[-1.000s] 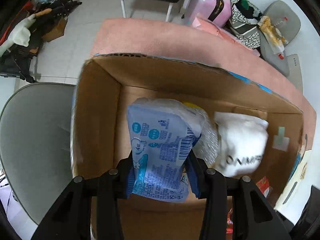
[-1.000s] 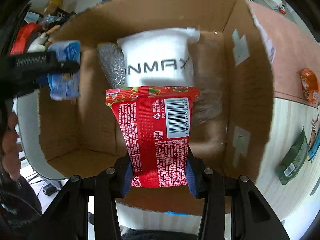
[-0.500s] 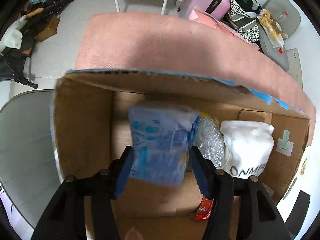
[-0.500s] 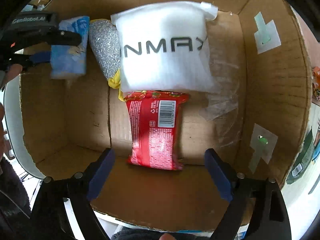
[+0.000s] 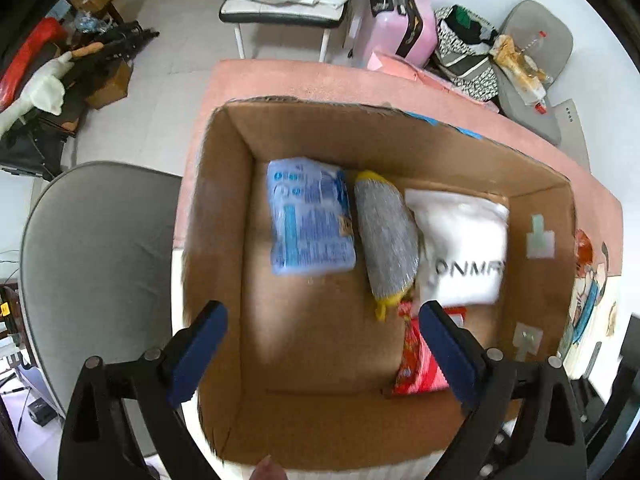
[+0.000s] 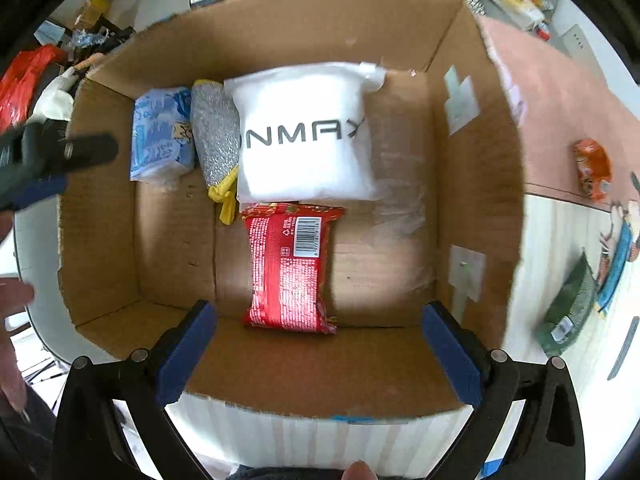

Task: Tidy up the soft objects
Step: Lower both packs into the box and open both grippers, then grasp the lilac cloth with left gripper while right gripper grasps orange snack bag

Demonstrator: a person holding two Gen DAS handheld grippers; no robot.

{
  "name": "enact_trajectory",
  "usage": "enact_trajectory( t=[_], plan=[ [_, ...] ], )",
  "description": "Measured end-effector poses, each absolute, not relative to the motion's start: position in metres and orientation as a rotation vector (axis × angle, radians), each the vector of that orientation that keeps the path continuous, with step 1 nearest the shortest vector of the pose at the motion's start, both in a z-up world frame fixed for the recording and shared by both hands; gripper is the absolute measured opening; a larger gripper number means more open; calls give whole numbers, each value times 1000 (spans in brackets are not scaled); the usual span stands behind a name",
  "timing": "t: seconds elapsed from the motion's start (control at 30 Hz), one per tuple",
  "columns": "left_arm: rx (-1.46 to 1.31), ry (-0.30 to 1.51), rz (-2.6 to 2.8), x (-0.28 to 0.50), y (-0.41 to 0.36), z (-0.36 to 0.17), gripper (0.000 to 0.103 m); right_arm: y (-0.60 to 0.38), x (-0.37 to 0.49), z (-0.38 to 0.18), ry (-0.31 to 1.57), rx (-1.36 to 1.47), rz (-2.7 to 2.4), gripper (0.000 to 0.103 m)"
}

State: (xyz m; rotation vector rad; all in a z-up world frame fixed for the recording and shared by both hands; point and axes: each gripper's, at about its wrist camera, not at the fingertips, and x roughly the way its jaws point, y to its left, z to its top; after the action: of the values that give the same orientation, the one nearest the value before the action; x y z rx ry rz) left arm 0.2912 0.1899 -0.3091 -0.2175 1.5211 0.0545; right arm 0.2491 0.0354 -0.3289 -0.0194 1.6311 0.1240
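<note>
An open cardboard box [image 5: 224,216] [image 6: 476,184] holds a blue tissue pack [image 5: 310,220] [image 6: 160,136], a silver scrubber with a yellow end [image 5: 386,240] [image 6: 214,144], a white pouch with dark lettering [image 5: 464,248] [image 6: 304,136] and a red snack pack [image 5: 416,364] [image 6: 290,268]. My left gripper [image 5: 324,356] is open and empty above the box's near side. My right gripper [image 6: 320,356] is open and empty above the box's near edge. The left gripper also shows at the left in the right wrist view [image 6: 56,160].
The box sits on a pink-covered table [image 5: 320,80]. A grey chair [image 5: 92,248] stands at the left. An orange packet [image 6: 592,168] and a green packet [image 6: 568,312] lie on the table right of the box. Clutter, a bench and a pink suitcase [image 5: 400,28] stand beyond.
Both grippers opened and pulled back up. The blue tissue pack dropped into the box's far left corner; the red snack pack lies on the box floor below the white pouch.
</note>
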Motion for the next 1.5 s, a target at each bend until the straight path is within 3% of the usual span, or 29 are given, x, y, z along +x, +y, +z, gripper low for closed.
enact_trajectory(
  t=[0.47,0.93,1.27,1.5],
  plan=[
    [-190,1340,77,196,167,-239,103,18,195,-244,1430,-33,144,103],
    [-167,1265,56,173,130,-186,103,-6,164,-192,1353,35,211,103],
    [110,1297,-158,273,-13,-180,103,-155,201,-189,1350,226,-3,103],
    [382,1514,-292,392,-129,-260,103,-274,271,-228,1401,283,-156,103]
  ],
)
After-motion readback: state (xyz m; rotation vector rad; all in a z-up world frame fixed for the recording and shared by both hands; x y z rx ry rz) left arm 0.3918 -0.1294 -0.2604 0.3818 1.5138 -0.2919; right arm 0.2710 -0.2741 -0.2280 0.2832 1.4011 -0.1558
